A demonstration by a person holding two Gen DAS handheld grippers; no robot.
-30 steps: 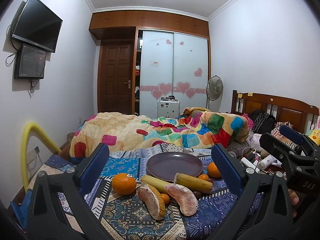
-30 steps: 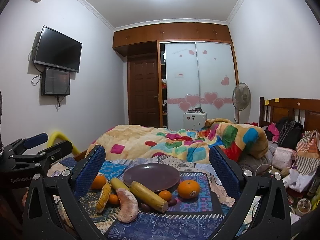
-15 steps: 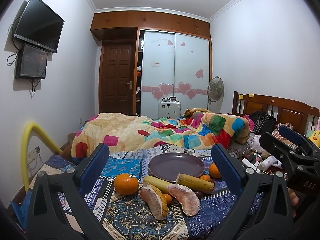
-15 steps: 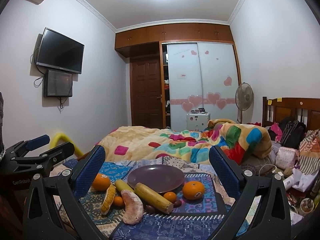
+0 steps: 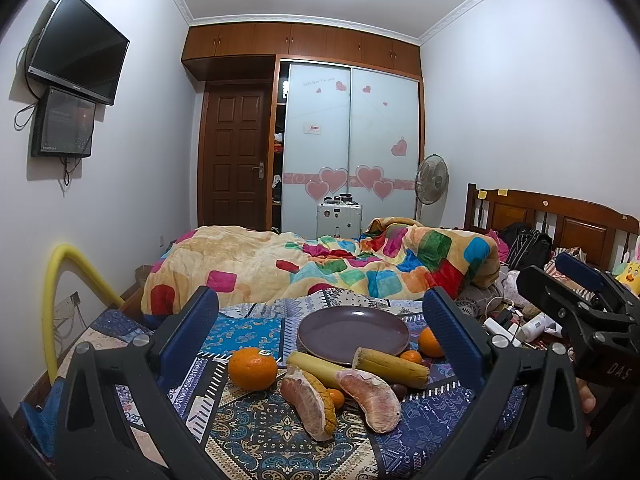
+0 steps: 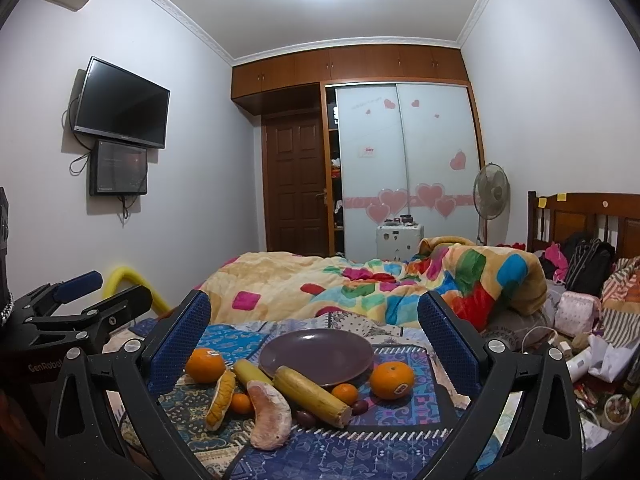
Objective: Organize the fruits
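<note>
An empty purple plate [image 5: 353,333] [image 6: 316,356] sits on a patterned blue cloth [image 5: 256,436] on the bed. In front of it lie two yellow stalk pieces [image 5: 390,367] [image 6: 312,396], two pomelo wedges [image 5: 370,398] [image 6: 268,416], an orange at the left [image 5: 252,368] [image 6: 205,365], an orange at the right [image 6: 391,380] [image 5: 429,341], small tangerines [image 6: 344,394] and dark small fruits [image 6: 306,417]. My left gripper [image 5: 320,332] is open and empty above the fruit. My right gripper [image 6: 314,332] is open and empty too. Each gripper shows at the edge of the other's view.
A colourful quilt [image 5: 320,264] is heaped behind the plate. Clutter of bags, bottles and cables [image 6: 580,344] lies at the right by the wooden headboard [image 5: 560,220]. A yellow foam tube [image 5: 60,288] stands at the left wall.
Both views have shifted slightly, with the fruit and plate now a little lower and nearer. Both grippers stay open. No fruit has moved.
</note>
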